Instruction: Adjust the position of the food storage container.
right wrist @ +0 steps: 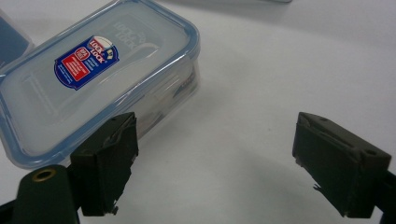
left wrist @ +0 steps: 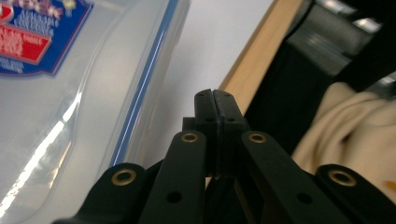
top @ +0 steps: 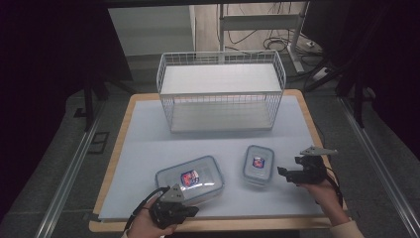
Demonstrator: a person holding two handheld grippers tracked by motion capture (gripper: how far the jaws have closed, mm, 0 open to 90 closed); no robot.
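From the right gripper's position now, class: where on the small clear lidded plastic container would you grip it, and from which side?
Grip the small clear plastic container across its two long side walls, just below the blue-edged lid, coming from the side facing the open right gripper. It lies flat, and its narrow width probably fits between those spread jaws, whereas the smooth lid gives no purchase from above.

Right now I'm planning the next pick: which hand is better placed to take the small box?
Right. The right tool is open beside the small box, jaws pointing at it. The left tool is shut, by the large box.
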